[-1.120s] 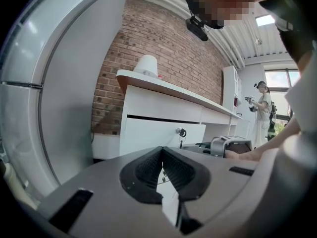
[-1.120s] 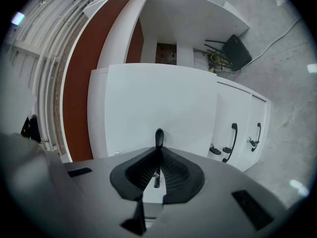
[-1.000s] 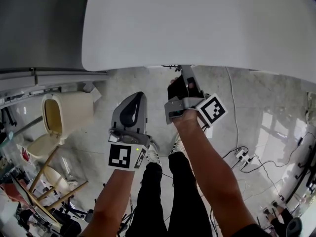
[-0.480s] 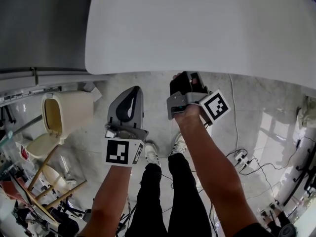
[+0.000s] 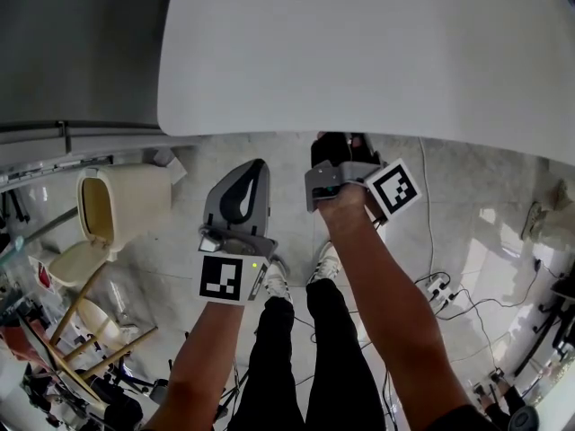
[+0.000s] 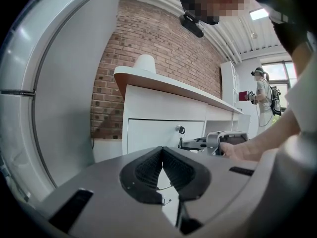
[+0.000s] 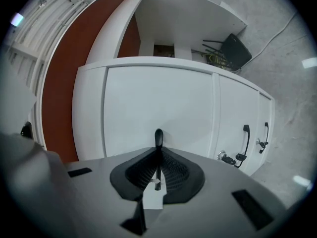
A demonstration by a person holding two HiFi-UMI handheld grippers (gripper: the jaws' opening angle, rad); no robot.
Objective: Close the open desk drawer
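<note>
White drawer front [image 7: 158, 103]: under the desk [image 5: 359, 52] top, dead ahead of the right tongs; how far out it stands is unclear.
Handling: stiff panel, probably light on its runners; take it by the slim black handle [image 7: 158, 135].
Right tongs [image 7: 158, 155]: clamped on that handle.
Left tongs [image 6: 162, 155]: closed, empty, off to the side.
Views: head view hides the drawer; only the right gripper view shows the grip.

Setting: loft-style office or studio workspace. Evidence: exposed brick wall [image 6: 148, 48]; long white tabletop [image 5: 359, 52] over white drawer units [image 7: 237, 118]; polished stone-look floor [image 5: 225, 155] carrying a cabled power strip [image 5: 439, 283]; cream shell chair [image 5: 117, 206]; ribbed ceiling with panel light [image 6: 258, 14]; large window [image 6: 278, 73].
</note>
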